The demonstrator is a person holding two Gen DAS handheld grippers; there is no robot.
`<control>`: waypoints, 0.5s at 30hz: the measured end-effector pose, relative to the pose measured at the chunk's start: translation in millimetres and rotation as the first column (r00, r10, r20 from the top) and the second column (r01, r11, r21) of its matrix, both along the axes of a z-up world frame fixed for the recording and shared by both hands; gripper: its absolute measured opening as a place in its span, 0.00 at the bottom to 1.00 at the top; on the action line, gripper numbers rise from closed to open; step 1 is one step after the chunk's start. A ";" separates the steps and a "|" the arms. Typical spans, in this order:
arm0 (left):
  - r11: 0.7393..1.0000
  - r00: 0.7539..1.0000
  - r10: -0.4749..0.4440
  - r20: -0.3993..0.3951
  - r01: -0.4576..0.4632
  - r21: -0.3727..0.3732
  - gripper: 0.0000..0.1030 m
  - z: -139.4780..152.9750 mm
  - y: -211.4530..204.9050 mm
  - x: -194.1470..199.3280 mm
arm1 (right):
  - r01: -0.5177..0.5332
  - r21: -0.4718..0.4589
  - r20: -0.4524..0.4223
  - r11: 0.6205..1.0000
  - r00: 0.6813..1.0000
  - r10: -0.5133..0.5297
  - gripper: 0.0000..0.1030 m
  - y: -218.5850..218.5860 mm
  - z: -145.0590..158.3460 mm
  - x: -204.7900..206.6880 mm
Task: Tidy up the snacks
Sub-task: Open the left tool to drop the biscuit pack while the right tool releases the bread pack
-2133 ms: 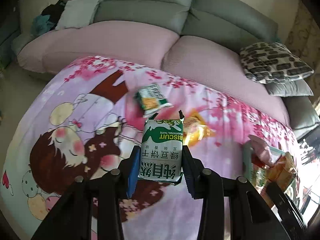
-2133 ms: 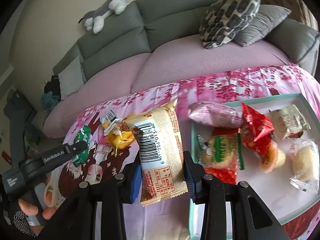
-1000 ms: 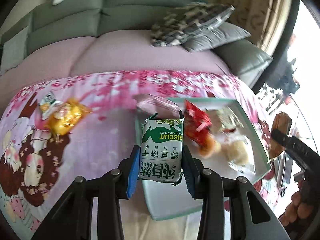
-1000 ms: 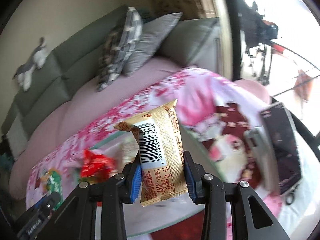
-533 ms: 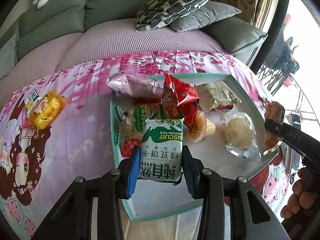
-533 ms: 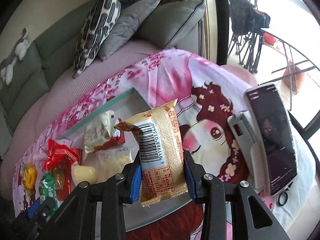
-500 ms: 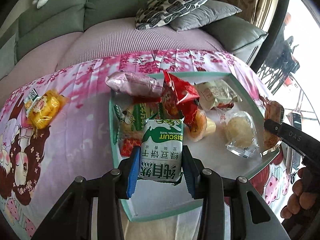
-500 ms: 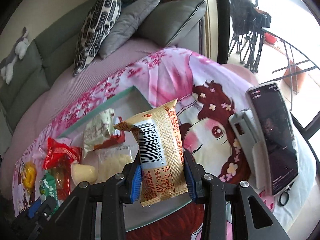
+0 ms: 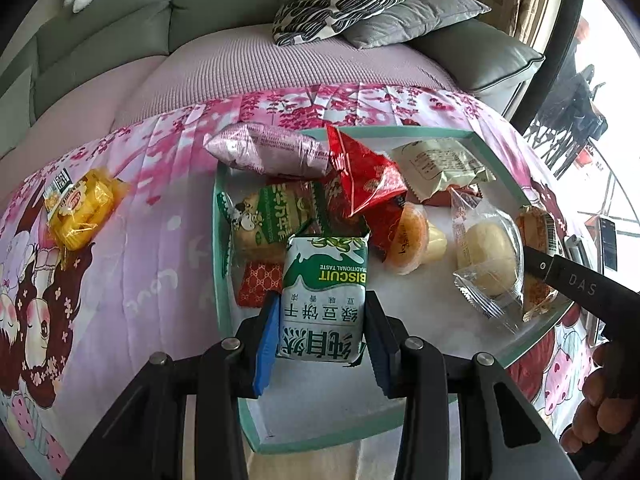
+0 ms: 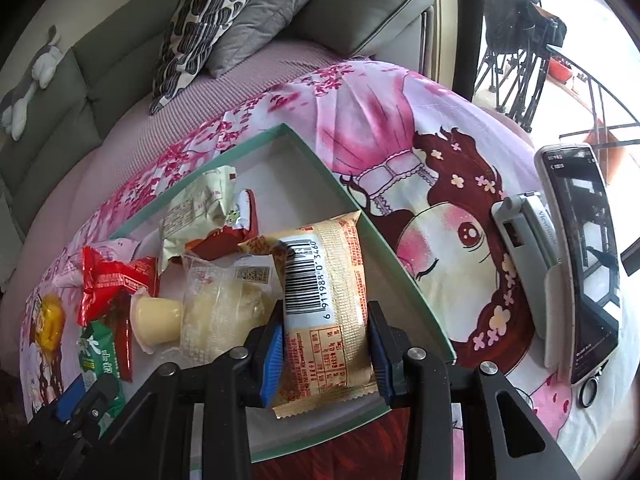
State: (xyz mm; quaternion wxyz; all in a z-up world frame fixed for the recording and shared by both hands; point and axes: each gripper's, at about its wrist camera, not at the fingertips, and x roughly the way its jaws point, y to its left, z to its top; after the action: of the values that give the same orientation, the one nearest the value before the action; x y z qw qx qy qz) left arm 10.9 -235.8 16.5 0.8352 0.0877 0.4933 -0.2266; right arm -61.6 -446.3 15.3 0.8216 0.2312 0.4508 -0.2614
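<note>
Left wrist: left gripper clamped on green biscuit packet, printed "BISCUIT TRADITIONAL TASTE", above teal tray; tray larger in view than before.

Right wrist: right gripper clamped on tan barcoded packet, now over tray's near corner.

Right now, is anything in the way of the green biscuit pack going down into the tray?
Nothing visible blocks it. The green biscuit pack, held in the left tongs, hangs over a bare white patch of the tray. The other snacks lie further back, the nearest a green-and-white packet.
</note>
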 end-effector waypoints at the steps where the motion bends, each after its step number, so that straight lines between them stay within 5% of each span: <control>1: 1.000 1.000 0.001 -0.002 -0.001 0.003 0.40 -1.2 -0.6 0.1 | -0.002 0.001 -0.002 1.000 1.000 0.002 0.40 0.1 -0.5 0.7; 9: 1.000 1.000 0.007 -0.017 -0.007 0.007 0.41 -3.7 -0.8 0.9 | -0.008 -0.002 -0.029 1.000 1.000 0.008 0.43 3.0 -1.8 3.6; 13: 1.000 1.000 0.007 0.003 -0.007 -0.001 0.57 3.1 0.6 0.0 | 0.003 -0.012 -0.020 1.000 1.000 -0.003 0.61 0.9 3.2 0.7; 15: 1.000 1.000 0.006 0.012 -0.006 -0.012 0.61 8.4 2.2 -0.5 | 0.002 -0.024 -0.017 1.000 1.000 -0.002 0.62 1.9 7.0 -1.0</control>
State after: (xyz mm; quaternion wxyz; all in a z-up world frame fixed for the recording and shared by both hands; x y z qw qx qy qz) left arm 10.4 -233.7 24.8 0.8393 0.0824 0.4874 -0.2264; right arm -62.5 -444.5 22.3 0.8202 0.2195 0.4544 -0.2697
